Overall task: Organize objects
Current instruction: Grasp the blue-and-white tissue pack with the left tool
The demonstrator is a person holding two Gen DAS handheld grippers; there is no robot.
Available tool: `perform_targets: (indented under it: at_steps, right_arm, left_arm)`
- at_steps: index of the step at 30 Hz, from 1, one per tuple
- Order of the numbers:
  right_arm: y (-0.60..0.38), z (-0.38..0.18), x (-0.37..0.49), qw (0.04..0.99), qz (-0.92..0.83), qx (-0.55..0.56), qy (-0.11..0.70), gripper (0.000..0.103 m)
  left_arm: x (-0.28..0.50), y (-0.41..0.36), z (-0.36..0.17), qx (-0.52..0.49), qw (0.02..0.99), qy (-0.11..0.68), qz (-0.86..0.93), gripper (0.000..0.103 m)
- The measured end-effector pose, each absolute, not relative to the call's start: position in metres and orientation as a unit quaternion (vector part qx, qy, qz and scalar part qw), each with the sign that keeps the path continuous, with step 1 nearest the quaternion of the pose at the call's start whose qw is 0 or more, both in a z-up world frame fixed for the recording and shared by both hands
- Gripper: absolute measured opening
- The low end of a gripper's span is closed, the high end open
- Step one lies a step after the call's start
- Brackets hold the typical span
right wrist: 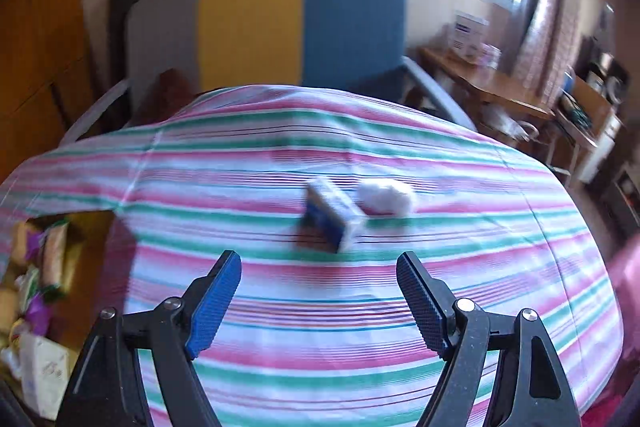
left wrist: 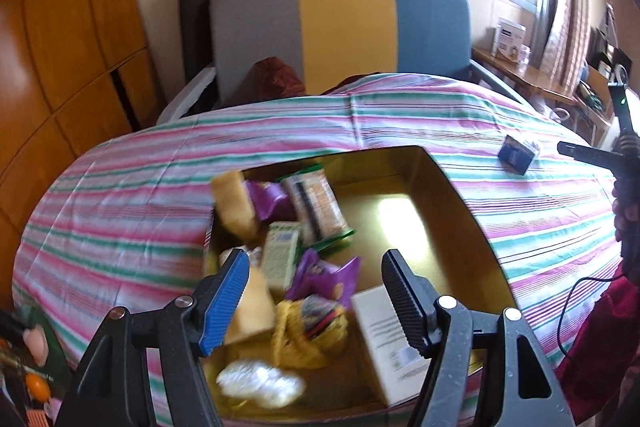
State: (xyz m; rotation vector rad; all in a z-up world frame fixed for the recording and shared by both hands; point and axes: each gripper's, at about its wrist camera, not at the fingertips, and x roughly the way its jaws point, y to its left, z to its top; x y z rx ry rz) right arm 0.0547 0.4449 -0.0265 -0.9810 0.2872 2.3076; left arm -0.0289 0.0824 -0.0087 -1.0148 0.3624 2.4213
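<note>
Right gripper [right wrist: 318,303], jaws spread and empty, points at the blue box [right wrist: 330,221] and white wad [right wrist: 386,201] mid-frame on the striped cloth [right wrist: 280,339]. Left gripper [left wrist: 314,301], also released, hangs over the crowded tray [left wrist: 444,247]. Most items look packed; those two seem left.

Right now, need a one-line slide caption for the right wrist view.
Open right gripper above striped cloth, facing blue-and-white box and white wad.
</note>
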Motion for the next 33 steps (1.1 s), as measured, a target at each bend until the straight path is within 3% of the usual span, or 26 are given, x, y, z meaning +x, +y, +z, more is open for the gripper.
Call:
perform_targets:
  at_steps: [7,13,33]
  right_arm:
    - [0.507,-0.050,0.094,0.355,0.835,-0.346,0.238,0.081]
    - [0.520,-0.055,0.106,0.357,0.821,-0.339,0.288,0.081]
    - [0.536,-0.062,0.123,0.351,0.802,-0.321,0.361,0.085]
  left_arm:
    - [-0.032,0.138,-0.003,-0.364,0.278,0.158,0.875,0.070]
    - [-0.033,0.186,-0.007,-0.371,0.310,0.169,0.859,0.070]
    - [-0.036,0.295,-0.036,-0.428,0.381,0.171,0.802,0.070]
